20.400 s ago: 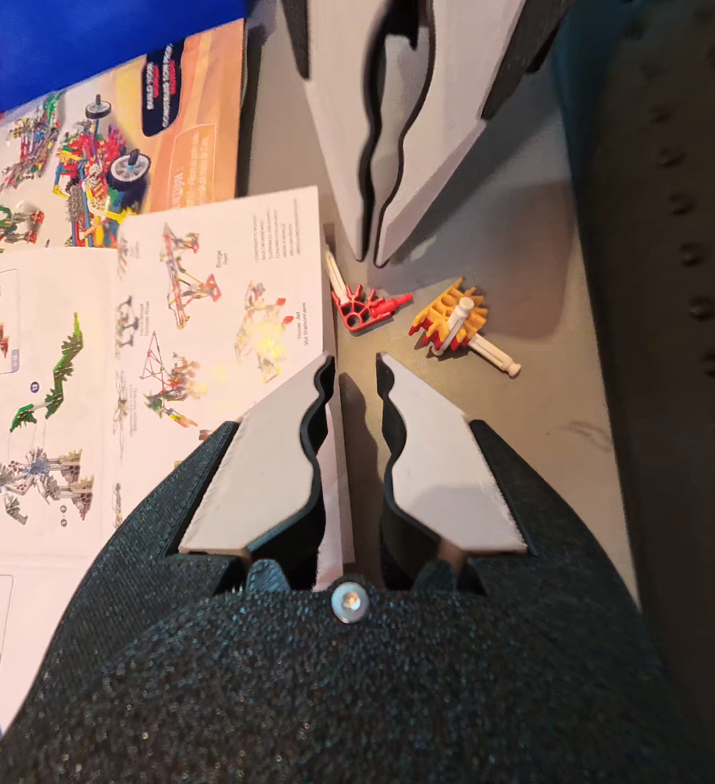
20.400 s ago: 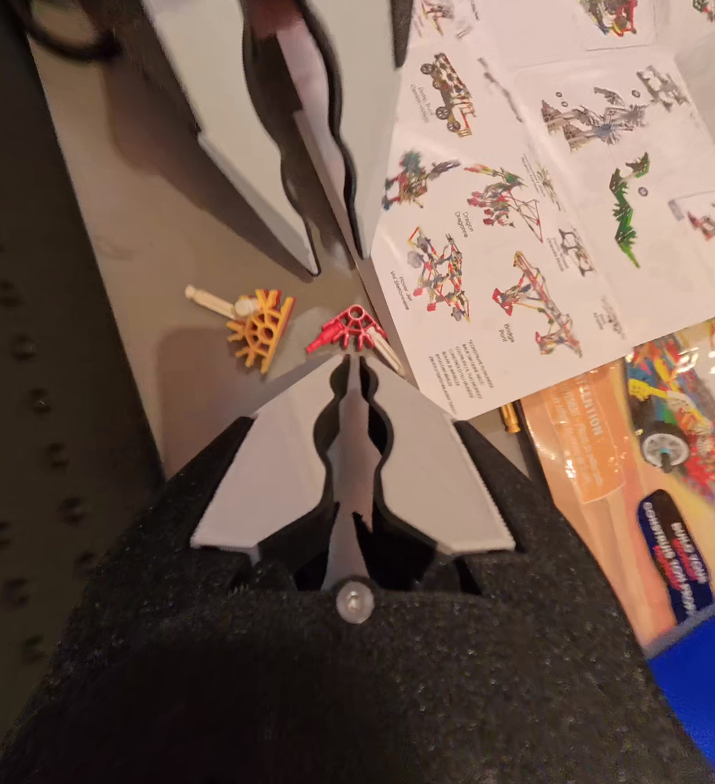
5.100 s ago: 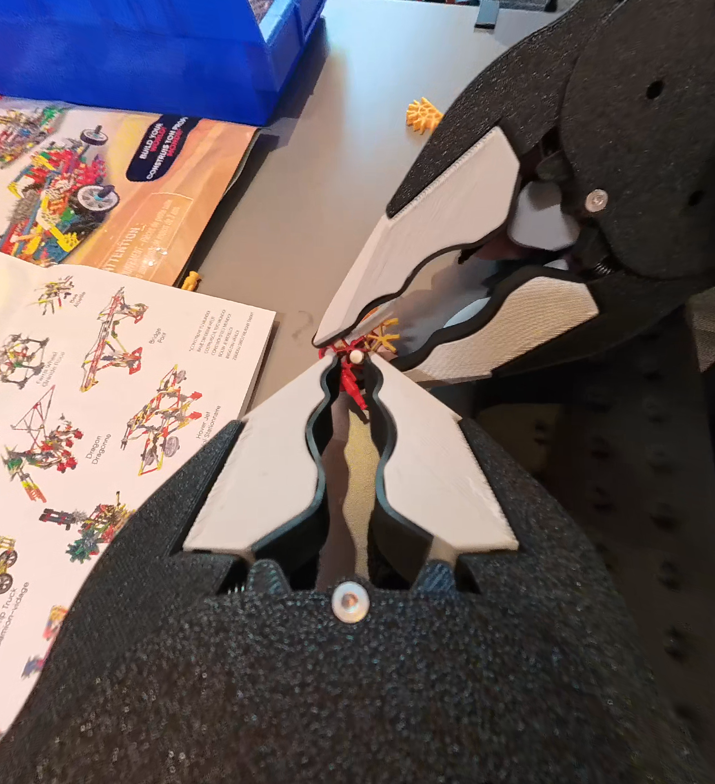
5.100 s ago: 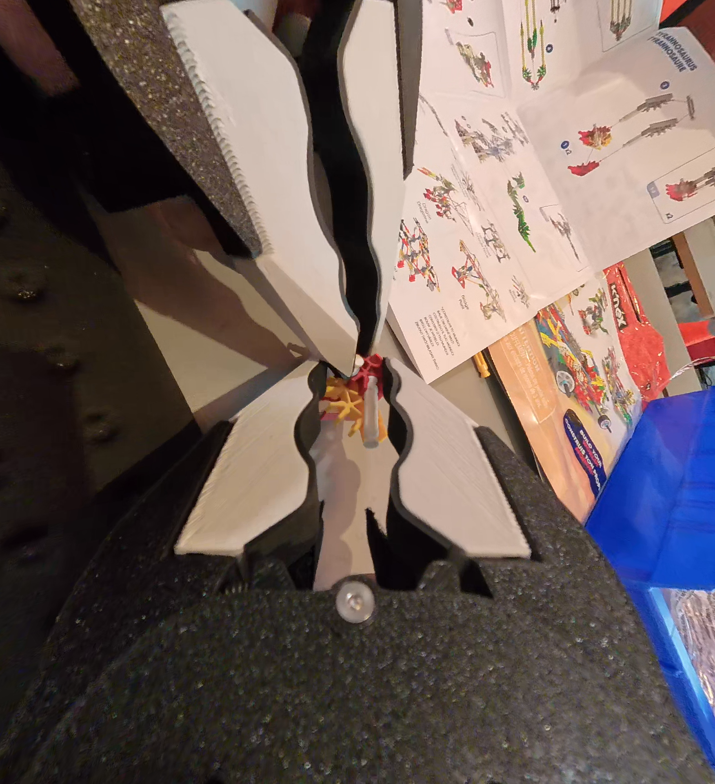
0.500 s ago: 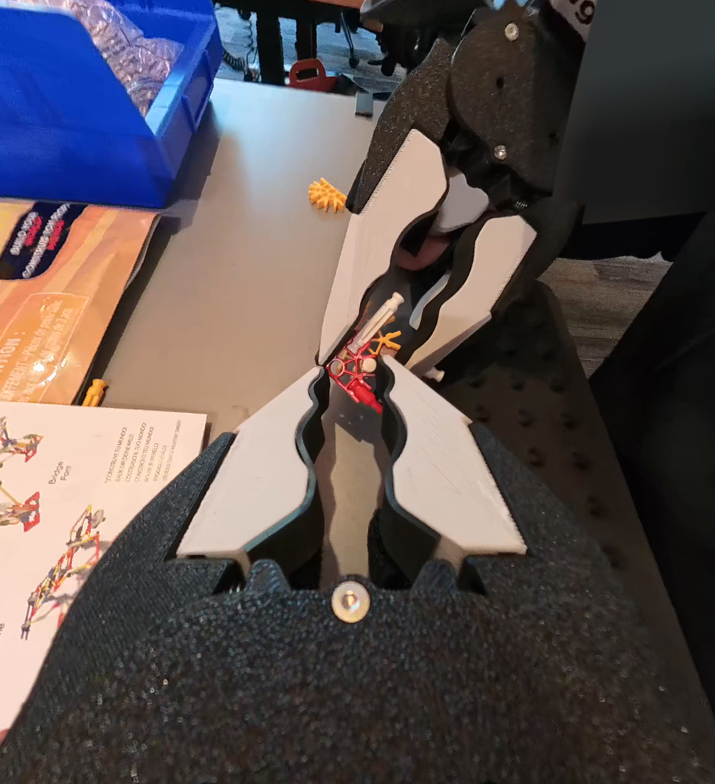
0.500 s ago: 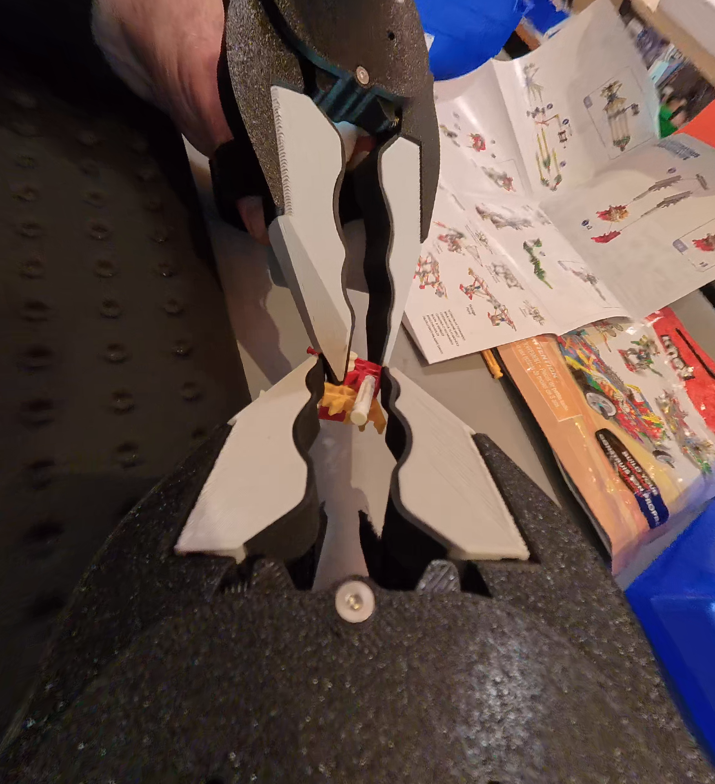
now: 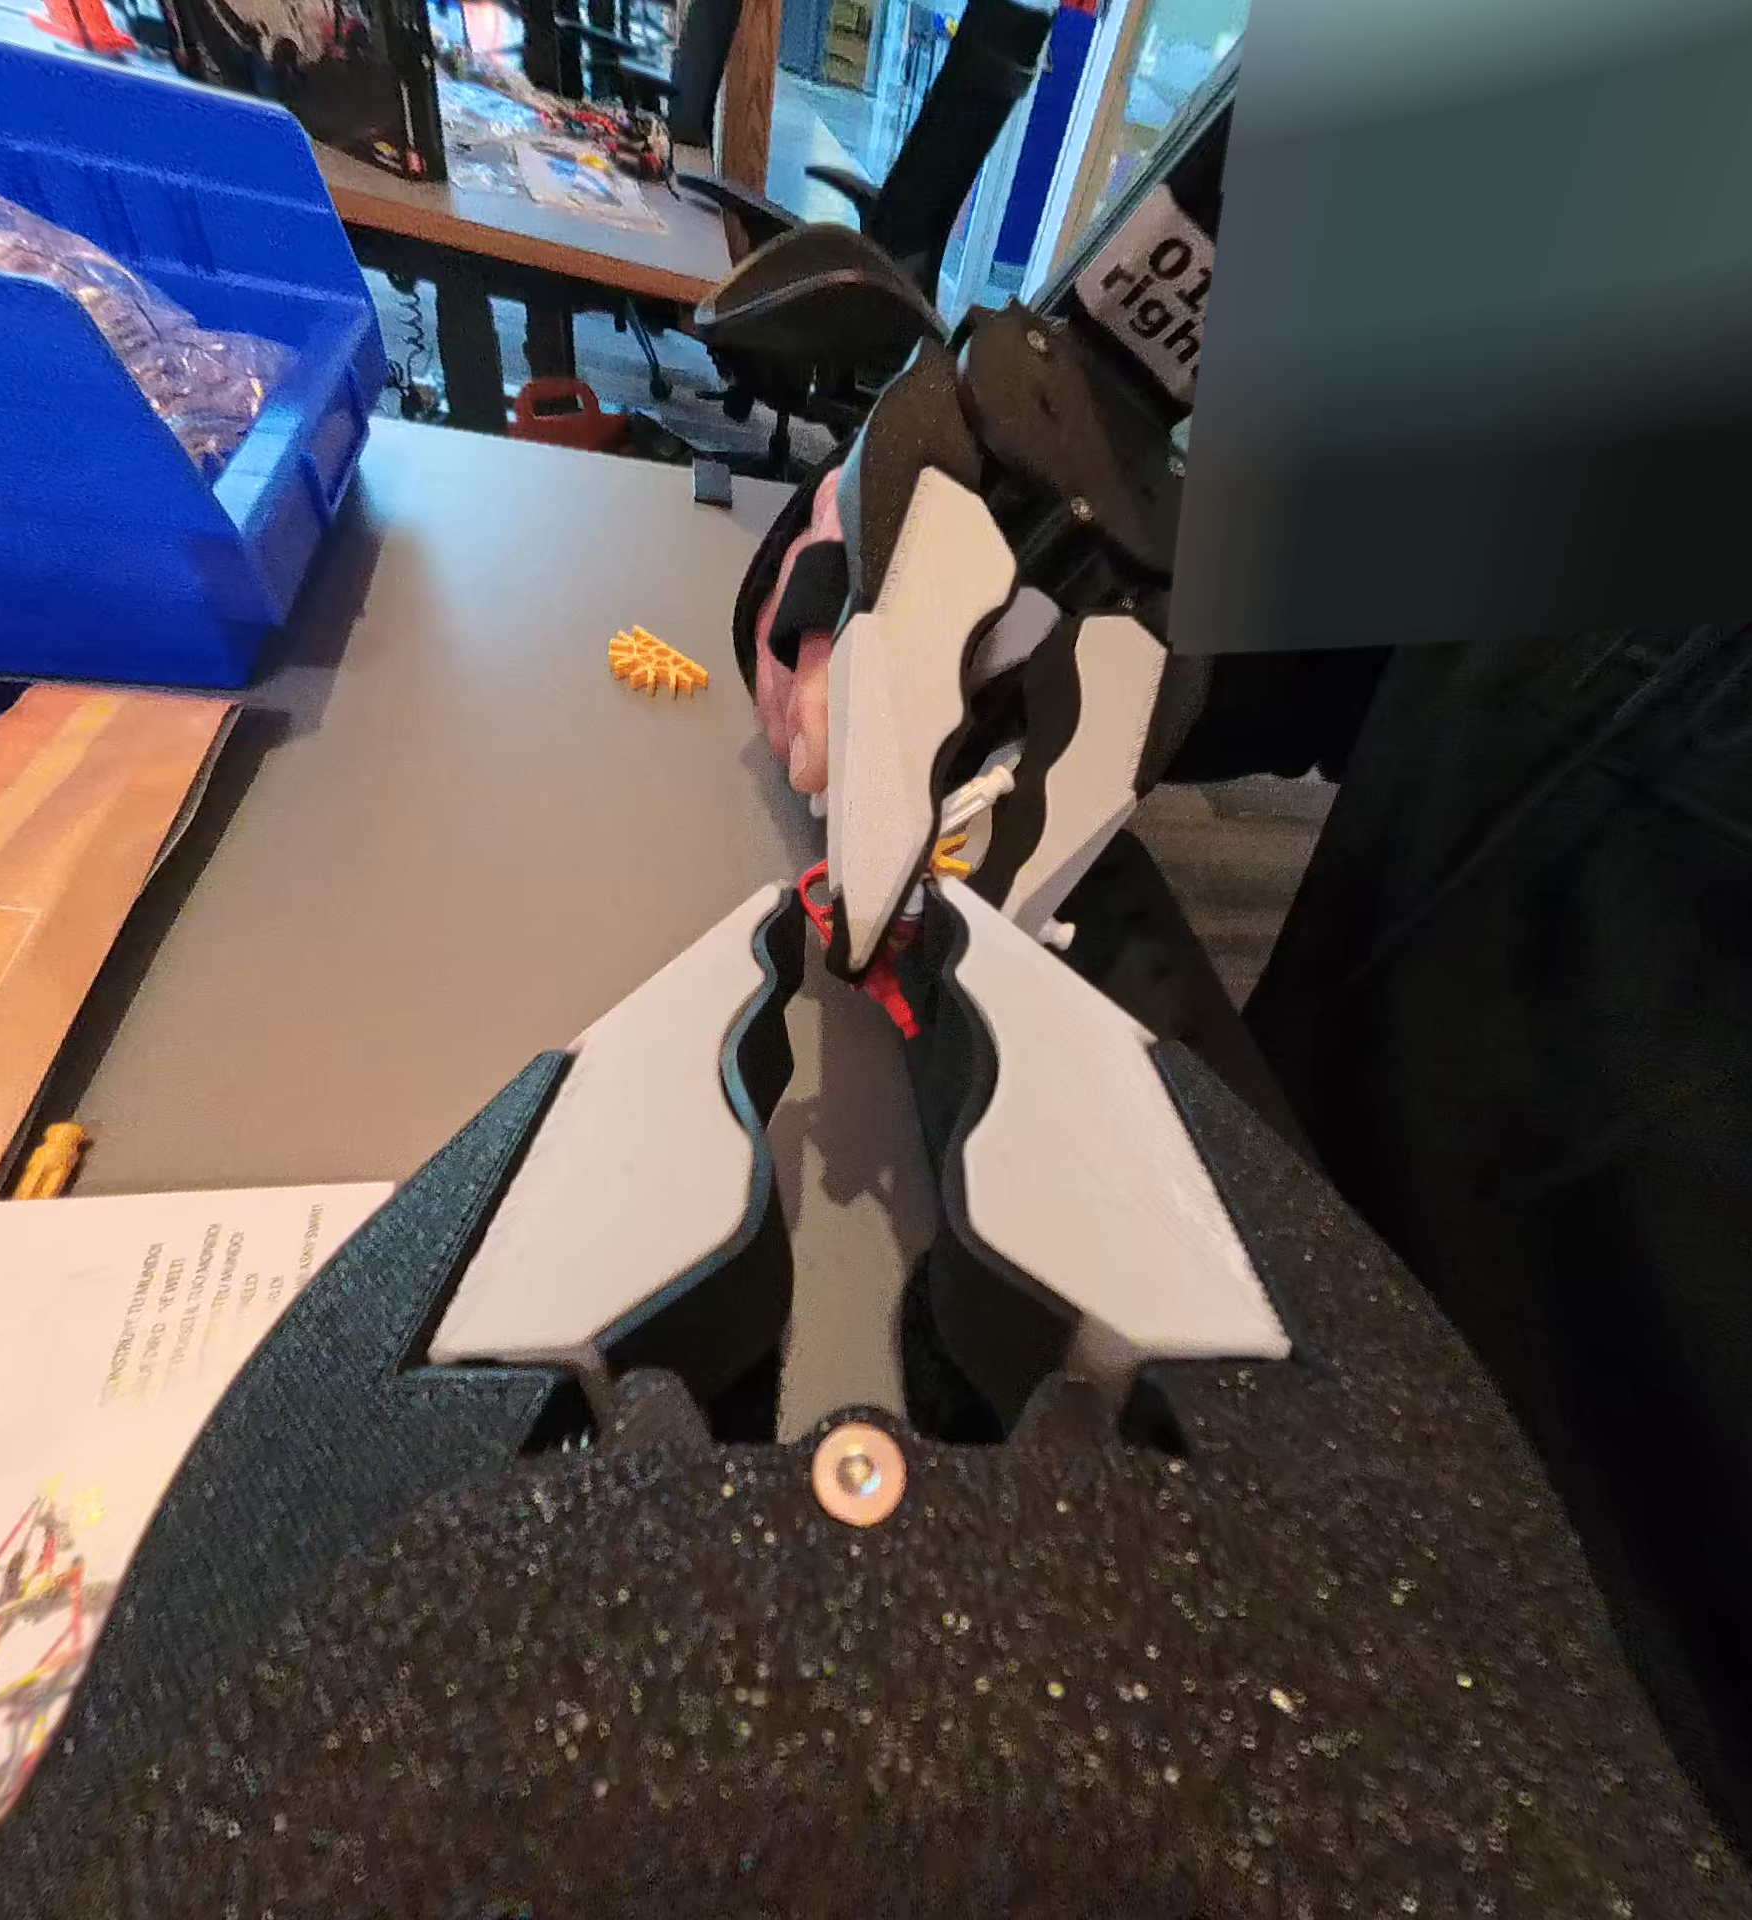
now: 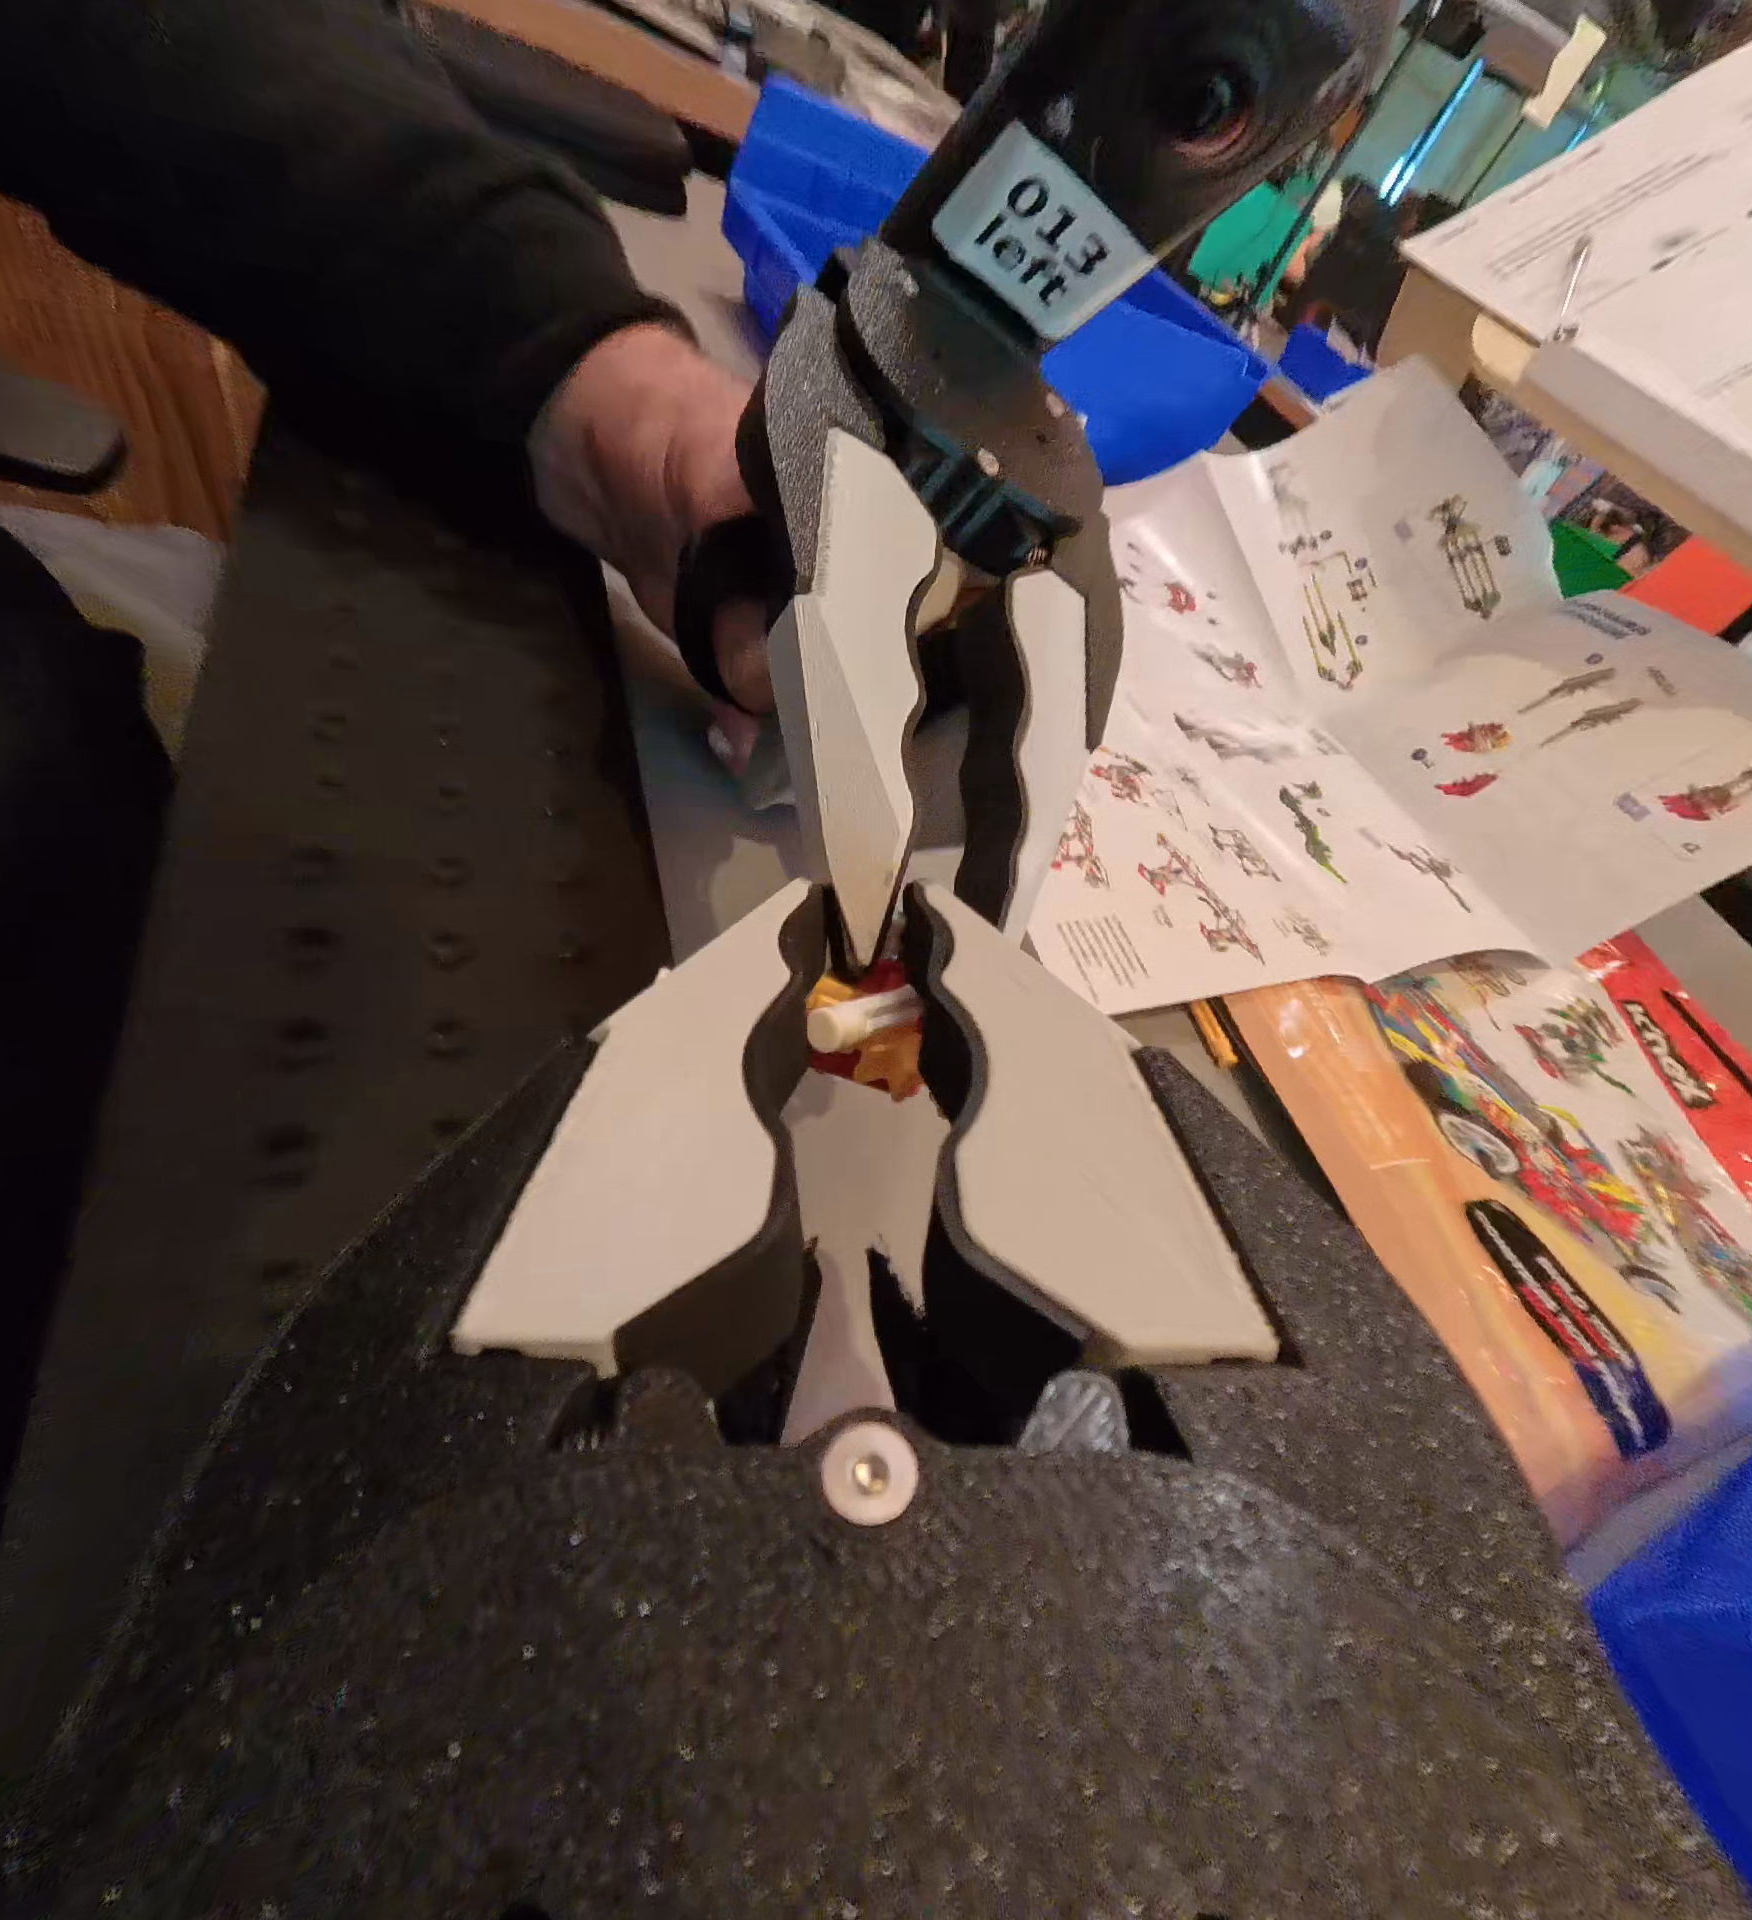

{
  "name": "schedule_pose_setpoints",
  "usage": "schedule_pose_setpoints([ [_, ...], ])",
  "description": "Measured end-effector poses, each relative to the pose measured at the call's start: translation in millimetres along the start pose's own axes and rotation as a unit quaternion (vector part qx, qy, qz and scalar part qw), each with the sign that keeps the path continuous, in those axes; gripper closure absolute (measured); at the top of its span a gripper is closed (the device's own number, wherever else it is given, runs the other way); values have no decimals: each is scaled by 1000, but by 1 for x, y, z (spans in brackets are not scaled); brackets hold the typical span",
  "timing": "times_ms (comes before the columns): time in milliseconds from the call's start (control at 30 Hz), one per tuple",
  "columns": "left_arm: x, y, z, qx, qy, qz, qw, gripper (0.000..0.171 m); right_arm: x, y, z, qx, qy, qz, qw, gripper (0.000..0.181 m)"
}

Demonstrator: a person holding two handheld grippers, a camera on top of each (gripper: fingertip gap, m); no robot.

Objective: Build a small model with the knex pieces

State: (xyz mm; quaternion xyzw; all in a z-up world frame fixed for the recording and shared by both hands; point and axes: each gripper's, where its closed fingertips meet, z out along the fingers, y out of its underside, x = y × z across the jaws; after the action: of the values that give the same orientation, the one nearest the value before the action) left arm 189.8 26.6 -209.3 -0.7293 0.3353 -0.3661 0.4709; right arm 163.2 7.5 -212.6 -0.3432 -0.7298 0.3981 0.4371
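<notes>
Centrally, tip to tip in both views, above the near edge of the grey bench (image 7: 436, 831). Left hand-held gripper (image 7: 867, 920) narrowed on a red fan-shaped plastic connector (image 7: 893, 992), pinched at the very fingertips, with one red prong poking back toward the lens, lower right of the tips.

Right hand-held gripper (image 8: 864, 904) narrowed likewise on a yellow fan-shaped plastic connector (image 8: 893, 1060) carrying a short white plastic rod (image 8: 867, 1013). Rod's long axis crosswise to the jaw gap in the right wrist view, blunt end pointing frame left, rising slightly to the right.

Red piece straight ahead of the yellow one, just above the rod in frame. Touching or merely just beside it: cannot tell, since a grey finger of the other tool covers the meeting point.

Loose yellow fan connector (image 7: 656, 665) flat on the bench, upper centre, well apart.
</notes>
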Motion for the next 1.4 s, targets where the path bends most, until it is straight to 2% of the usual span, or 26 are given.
schedule_pose_setpoints([
  [100,-10,1,-3,-3,-28,2,1000,155,7,6,4,-13,14,14,1000,167],
  [167,-17,11,-3,-31,-47,24,998,153,8,13,7,-32,13,14,999,166],
  [233,-16,5,-5,-24,-51,19,998,152,13,9,4,-14,11,44,999,163],
  [400,-31,18,-12,-76,-130,95,984,155,21,18,2,-32,29,53,998,150],
  [500,-35,23,-21,-79,-148,95,981,155,26,19,-2,-28,31,77,996,146],
  [567,-40,29,-24,-107,-165,124,972,155,24,25,2,-50,30,72,996,150],
  [700,-41,32,-22,-122,-180,163,962,155,25,36,11,-95,34,71,992,148],
  [833,-39,37,-21,-131,-175,180,959,156,17,42,17,-119,1,79,990,152],
  [1067,-34,49,-16,-157,-149,183,959,156,8,50,21,-145,-103,149,973,152],
  [1400,-30,51,-15,-162,-150,192,956,156,5,49,22,-142,-113,145,973,153],
])
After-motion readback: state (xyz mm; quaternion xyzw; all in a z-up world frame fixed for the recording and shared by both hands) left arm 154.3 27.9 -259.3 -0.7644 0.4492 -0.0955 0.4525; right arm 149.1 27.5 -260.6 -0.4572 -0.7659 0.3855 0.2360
